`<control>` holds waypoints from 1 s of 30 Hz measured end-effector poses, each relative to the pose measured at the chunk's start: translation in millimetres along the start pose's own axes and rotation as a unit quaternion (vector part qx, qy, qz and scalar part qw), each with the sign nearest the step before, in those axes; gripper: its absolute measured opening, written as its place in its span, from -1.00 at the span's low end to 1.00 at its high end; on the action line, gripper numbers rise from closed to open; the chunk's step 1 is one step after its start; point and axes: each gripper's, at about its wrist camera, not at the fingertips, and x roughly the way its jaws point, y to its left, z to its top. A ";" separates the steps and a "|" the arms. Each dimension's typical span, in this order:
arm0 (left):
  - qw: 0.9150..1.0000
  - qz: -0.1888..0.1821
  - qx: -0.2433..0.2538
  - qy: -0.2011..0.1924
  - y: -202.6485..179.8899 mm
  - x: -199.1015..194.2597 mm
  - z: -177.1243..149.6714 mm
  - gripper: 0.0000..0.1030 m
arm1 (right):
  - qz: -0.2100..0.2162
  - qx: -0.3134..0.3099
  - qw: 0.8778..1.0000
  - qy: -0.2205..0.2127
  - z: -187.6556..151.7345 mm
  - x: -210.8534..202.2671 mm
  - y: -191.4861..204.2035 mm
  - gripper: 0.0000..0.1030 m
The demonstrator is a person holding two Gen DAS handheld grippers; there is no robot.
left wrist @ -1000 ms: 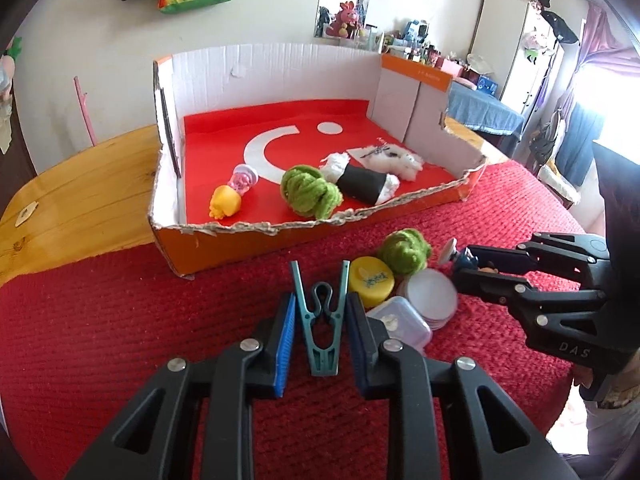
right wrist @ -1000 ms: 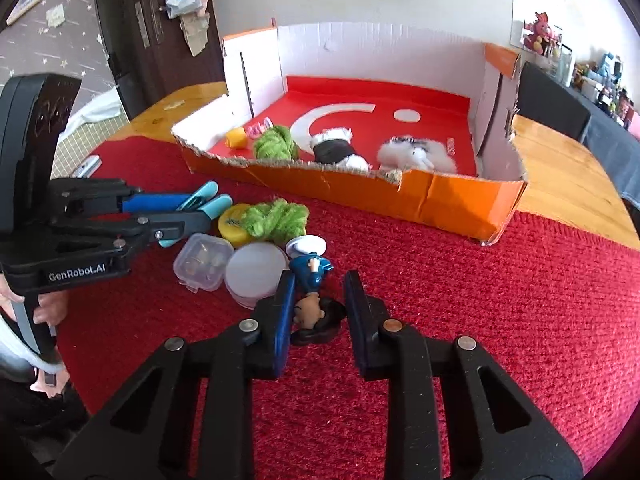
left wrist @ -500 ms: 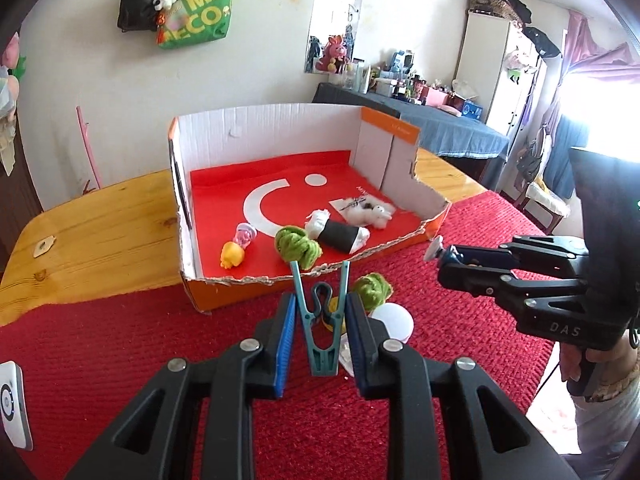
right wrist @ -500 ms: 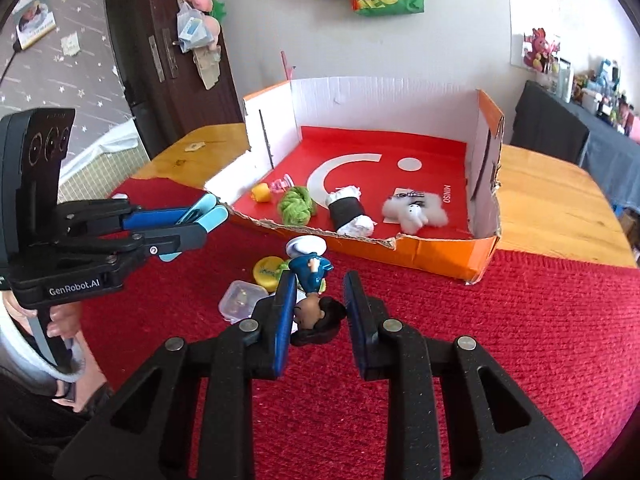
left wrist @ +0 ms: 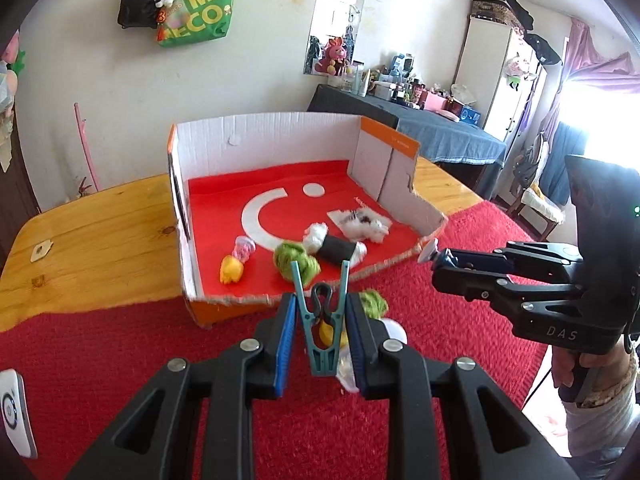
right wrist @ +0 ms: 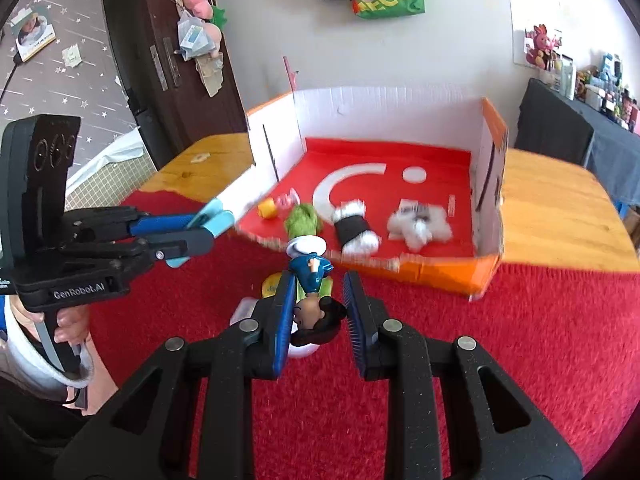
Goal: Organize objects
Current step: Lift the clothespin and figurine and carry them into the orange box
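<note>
My left gripper is shut on a teal clothespin, held upright above the red cloth. My right gripper is shut on a small figurine with a blue body and a white hat. Both hang side by side in front of the cardboard box with white walls and a red floor. In the box lie a green yarn ball, a yellow toy, a black-and-white roll and a white fluffy toy.
Below the grippers on the red cloth lie a second green yarn ball, a yellow lid, a white round lid and a clear small case. A white device lies at the cloth's left edge. Wooden tabletop surrounds the box.
Both grippers have risen from the cloth with the clothespin and the figurine in them. The loose items on the cloth now sit lower and smaller in view.
</note>
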 end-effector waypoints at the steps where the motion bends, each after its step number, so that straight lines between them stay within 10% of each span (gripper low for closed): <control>1: 1.000 0.002 0.000 0.000 1.4 2.1 6.9 -0.50 | -0.001 -0.001 1.000 -0.001 5.6 1.2 -0.4 -0.55; 15: 0.997 0.010 -0.023 0.071 38.2 91.0 79.8 -0.50 | -0.059 -0.006 0.994 0.096 98.9 109.6 -45.9 -0.54; 30: 0.989 0.017 -0.049 0.139 63.5 157.7 88.1 -0.50 | -0.100 0.011 0.977 0.188 108.6 169.7 -80.8 -0.54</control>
